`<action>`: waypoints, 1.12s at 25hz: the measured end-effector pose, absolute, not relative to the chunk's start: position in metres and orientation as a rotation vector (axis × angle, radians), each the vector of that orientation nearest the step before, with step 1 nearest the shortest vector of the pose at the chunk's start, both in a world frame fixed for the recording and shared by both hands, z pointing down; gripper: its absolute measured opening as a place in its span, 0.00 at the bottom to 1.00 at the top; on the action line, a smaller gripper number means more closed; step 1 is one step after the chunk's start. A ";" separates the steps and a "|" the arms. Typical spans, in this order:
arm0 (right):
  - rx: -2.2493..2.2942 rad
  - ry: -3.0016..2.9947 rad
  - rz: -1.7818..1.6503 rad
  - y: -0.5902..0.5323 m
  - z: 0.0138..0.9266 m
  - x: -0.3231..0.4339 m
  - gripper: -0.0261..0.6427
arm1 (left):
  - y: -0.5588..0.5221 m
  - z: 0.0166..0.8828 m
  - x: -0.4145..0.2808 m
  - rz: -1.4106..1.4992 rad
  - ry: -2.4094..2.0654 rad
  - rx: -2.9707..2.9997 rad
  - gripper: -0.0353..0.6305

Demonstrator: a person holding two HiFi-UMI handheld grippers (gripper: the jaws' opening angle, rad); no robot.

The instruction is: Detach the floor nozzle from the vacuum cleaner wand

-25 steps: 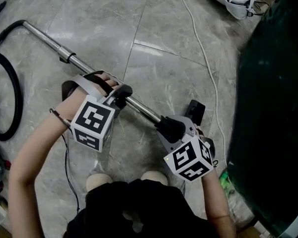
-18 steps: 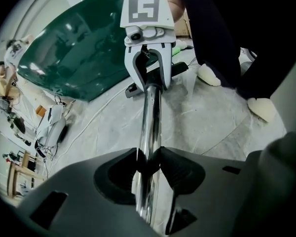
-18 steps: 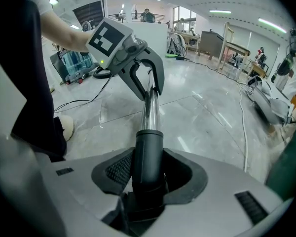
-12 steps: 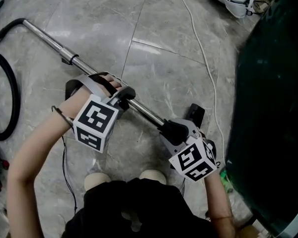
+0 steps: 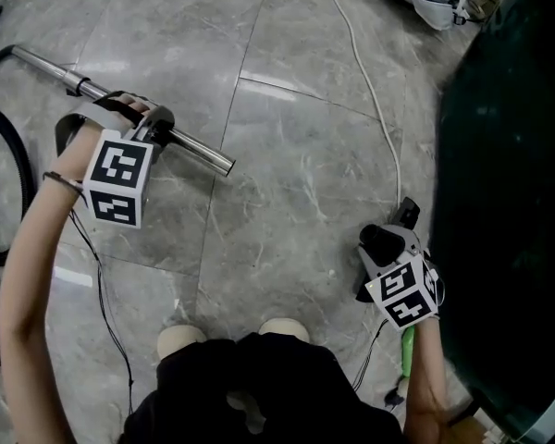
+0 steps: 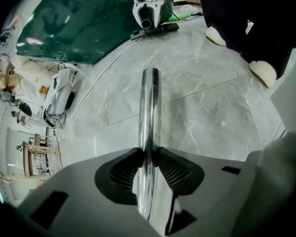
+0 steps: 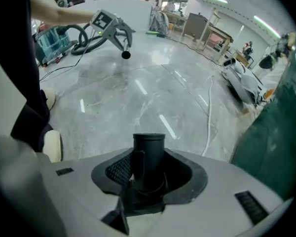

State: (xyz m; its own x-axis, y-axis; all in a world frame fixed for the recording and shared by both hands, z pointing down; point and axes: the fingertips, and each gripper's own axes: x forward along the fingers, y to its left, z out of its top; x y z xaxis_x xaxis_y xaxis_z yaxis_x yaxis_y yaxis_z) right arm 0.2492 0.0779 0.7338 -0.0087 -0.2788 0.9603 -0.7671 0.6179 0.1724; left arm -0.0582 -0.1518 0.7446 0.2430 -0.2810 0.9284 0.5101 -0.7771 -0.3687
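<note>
Your left gripper [image 5: 157, 123] has its fingers clamped on the shiny metal wand [image 5: 196, 153]. The wand's open end points toward the middle of the floor [image 5: 296, 183] with nothing fitted on it. Your right gripper [image 5: 381, 245] has its fingers clamped on the black neck of the floor nozzle [image 5: 405, 215], well apart from the wand, near the floor's right side beside a dark green surface [image 5: 509, 202]. The black hose [image 5: 25, 178] curls at the floor's left edge.

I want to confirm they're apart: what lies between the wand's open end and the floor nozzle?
Only bare grey floor lies between the wand and the floor nozzle, as the head view shows.
</note>
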 end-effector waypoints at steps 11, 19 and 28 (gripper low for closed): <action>0.361 -1.470 -0.161 0.045 0.761 0.185 0.31 | -0.071 0.774 -0.036 -1.525 -0.381 -1.842 0.26; 0.184 -1.386 -0.376 -0.005 0.782 0.181 0.31 | -0.036 0.792 -0.077 -1.596 -0.575 -1.763 0.26; 0.231 -1.450 -0.279 -0.023 0.796 0.180 0.45 | -0.025 0.787 -0.099 -1.659 -0.563 -1.839 0.45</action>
